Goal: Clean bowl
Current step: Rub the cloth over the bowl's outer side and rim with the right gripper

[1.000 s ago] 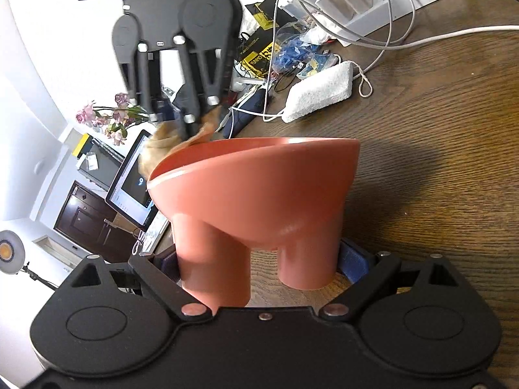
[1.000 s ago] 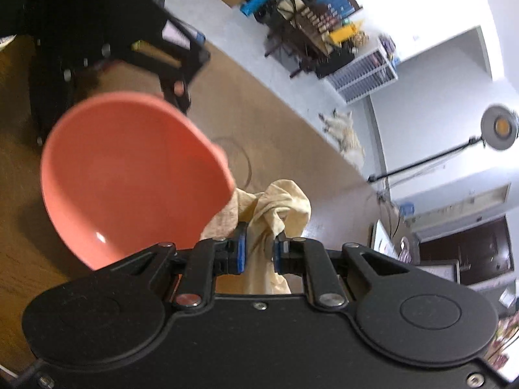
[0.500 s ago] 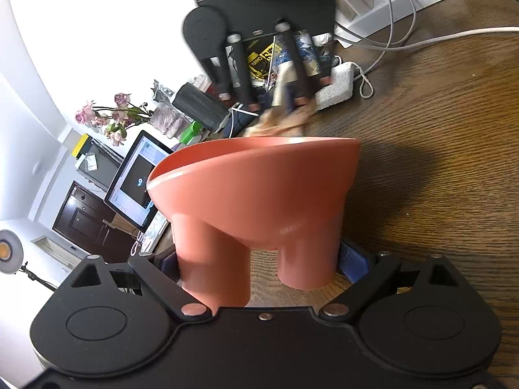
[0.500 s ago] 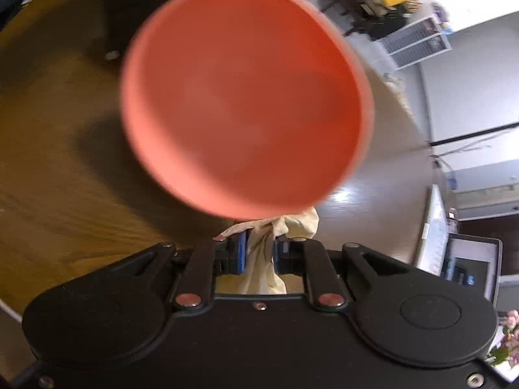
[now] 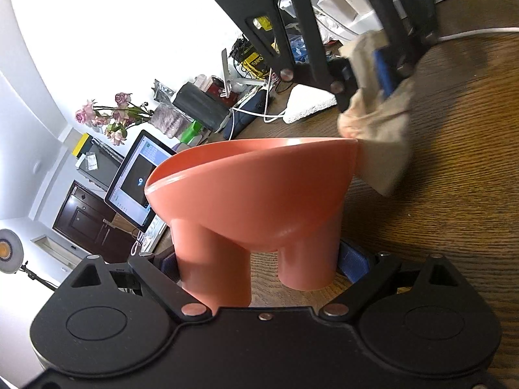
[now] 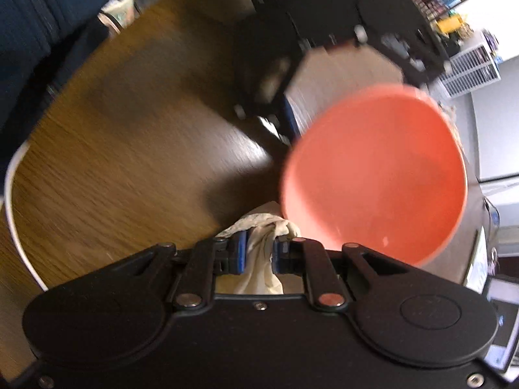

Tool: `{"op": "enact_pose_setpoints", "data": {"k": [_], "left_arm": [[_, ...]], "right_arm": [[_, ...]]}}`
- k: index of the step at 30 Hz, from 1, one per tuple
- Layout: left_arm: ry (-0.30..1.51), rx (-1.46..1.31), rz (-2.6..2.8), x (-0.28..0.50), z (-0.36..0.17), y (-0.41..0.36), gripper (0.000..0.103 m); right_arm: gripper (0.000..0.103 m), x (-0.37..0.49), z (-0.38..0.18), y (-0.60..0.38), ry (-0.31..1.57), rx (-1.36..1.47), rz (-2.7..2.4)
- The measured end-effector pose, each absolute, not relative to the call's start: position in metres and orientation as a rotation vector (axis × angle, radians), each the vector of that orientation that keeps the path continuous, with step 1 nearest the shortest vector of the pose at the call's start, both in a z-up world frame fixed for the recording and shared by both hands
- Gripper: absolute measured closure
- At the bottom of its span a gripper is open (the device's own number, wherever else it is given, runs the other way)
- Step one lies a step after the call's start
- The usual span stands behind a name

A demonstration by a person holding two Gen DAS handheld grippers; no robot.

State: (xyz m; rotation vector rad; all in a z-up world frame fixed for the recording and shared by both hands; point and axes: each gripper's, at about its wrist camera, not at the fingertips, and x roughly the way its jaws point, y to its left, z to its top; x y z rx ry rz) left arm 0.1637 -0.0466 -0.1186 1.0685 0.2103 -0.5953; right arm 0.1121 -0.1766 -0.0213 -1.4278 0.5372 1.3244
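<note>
Left wrist view: your left gripper [image 5: 259,269] clamps the footed coral plastic bowl [image 5: 256,188] above the wooden table [image 5: 454,162]; right gripper [image 6: 258,251] pinches the beige cloth [image 6: 259,243] beside its rim. Wiping underway; next, bring cloth inside.

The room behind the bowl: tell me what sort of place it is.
Probably a home living space used as a workspace. A wooden table carries a power strip with cables and a laptop, with pink flowers nearby; shelves and a dark cabinet stand beyond.
</note>
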Motion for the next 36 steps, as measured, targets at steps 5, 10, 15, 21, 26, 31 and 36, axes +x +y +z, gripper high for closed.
{"op": "enact_pose_setpoints", "data": {"k": [5, 10, 15, 21, 26, 31, 36], "left_arm": [[0.21, 1.068, -0.596, 0.163, -0.119, -0.046, 0.011], [0.21, 1.07, -0.595, 0.157, -0.12, -0.046, 0.011], [0.21, 1.069, -0.597, 0.154, -0.12, -0.046, 0.011], [0.208, 1.069, -0.599, 0.149, -0.121, -0.048, 0.011], [0.208, 1.068, -0.601, 0.154, -0.121, -0.048, 0.011], [0.207, 1.068, -0.605, 0.164, -0.119, -0.047, 0.011], [0.207, 1.069, -0.606, 0.166, -0.118, -0.046, 0.011]], "right_arm": [[0.087, 0.095, 0.002, -0.153, 0.447, -1.376, 1.393], [0.087, 0.088, 0.026, -0.139, 0.334, -1.356, 1.396], [0.087, 0.108, 0.046, -0.129, 0.247, -1.328, 1.331], [0.087, 0.138, 0.056, -0.139, 0.215, -1.281, 1.261], [0.087, 0.169, 0.054, -0.149, 0.213, -1.263, 1.177], [0.087, 0.194, 0.048, -0.161, 0.247, -1.253, 1.1], [0.087, 0.21, 0.034, -0.173, 0.306, -1.27, 1.046]]}}
